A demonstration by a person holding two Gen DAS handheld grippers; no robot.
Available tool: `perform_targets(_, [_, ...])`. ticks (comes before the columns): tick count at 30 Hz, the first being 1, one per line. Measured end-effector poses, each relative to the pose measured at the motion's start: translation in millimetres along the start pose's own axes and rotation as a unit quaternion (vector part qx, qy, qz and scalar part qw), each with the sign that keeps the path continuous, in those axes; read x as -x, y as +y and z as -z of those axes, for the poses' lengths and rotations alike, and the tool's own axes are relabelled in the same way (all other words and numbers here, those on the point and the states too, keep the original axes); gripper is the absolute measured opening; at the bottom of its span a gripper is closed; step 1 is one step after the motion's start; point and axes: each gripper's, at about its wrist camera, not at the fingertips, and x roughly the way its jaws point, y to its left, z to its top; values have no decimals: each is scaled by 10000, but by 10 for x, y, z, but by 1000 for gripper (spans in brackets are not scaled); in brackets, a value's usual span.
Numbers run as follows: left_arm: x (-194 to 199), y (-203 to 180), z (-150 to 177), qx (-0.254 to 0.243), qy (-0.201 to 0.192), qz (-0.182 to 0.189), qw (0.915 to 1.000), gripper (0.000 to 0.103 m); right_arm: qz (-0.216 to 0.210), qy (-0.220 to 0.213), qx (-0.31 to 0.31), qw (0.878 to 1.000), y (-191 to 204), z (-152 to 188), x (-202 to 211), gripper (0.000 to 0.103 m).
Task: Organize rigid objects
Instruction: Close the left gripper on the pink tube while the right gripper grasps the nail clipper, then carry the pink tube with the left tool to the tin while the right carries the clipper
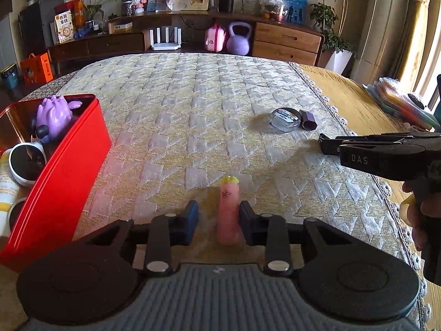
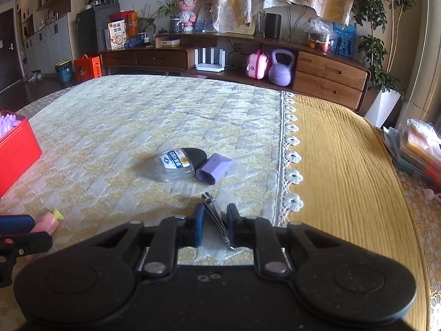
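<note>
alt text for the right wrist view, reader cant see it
The right gripper straddles a metal nail clipper on a quilted cover. Beyond lie a clear round case and a purple cap, with a red box far left.

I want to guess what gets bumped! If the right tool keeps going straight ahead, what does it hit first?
Probably the nail clipper, already lying between the open right tool's fingers. Past it, the purple cap on the quilt looks next in line, with the clear round case just left, though depth is hard to judge.
</note>
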Motion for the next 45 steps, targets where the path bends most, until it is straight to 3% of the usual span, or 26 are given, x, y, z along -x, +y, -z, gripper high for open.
perform_targets(1, [-1,26,-4,22,-1,32,10000,24,7,2,-45,10000,1,6,12,6])
perform_targets(4, [1,96,-10,101,10,117,9999,16,69,-12,-157,9999,39,44,55,6])
perform_targets(20, [235,382,124,417,174,639,9969,16,-88,161,-956,9953,579,455,728,6])
perform_targets(33, [735,759,235,521,78,826,9952,16,-96,-44,-984,9951,1077,453,1234,6])
perform_targets(45, [1264,1184,200,538,-108,929,9942,16,-370,-228,-869,9953,1540,298,1648,6])
